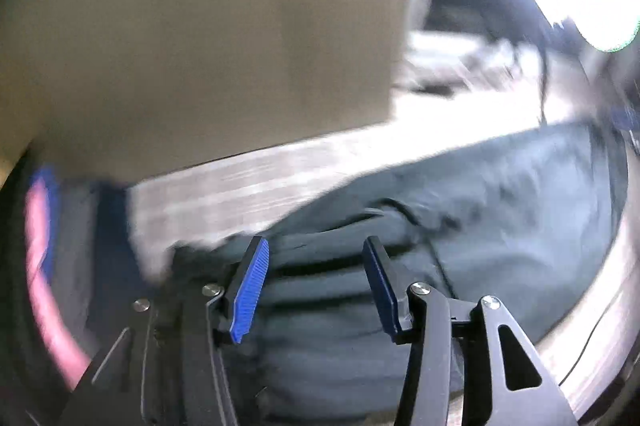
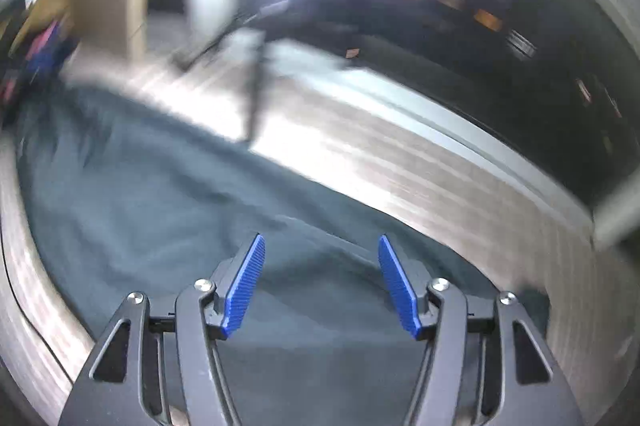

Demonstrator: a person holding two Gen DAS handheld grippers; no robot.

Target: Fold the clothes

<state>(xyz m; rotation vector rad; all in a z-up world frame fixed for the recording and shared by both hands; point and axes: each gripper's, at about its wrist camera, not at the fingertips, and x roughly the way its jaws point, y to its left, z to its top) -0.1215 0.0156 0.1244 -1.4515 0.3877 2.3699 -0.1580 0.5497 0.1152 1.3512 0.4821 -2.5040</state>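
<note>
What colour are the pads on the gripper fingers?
Bright blue, with fine ridges. The pads show best in the right wrist view.

Blurry picture here, but the right gripper is angled down over a dark garment, blue pads apart with nothing between them. The garment lies rumpled across the pale bench, spreading off to the left. A dark cable crosses the bench beyond it.
</note>
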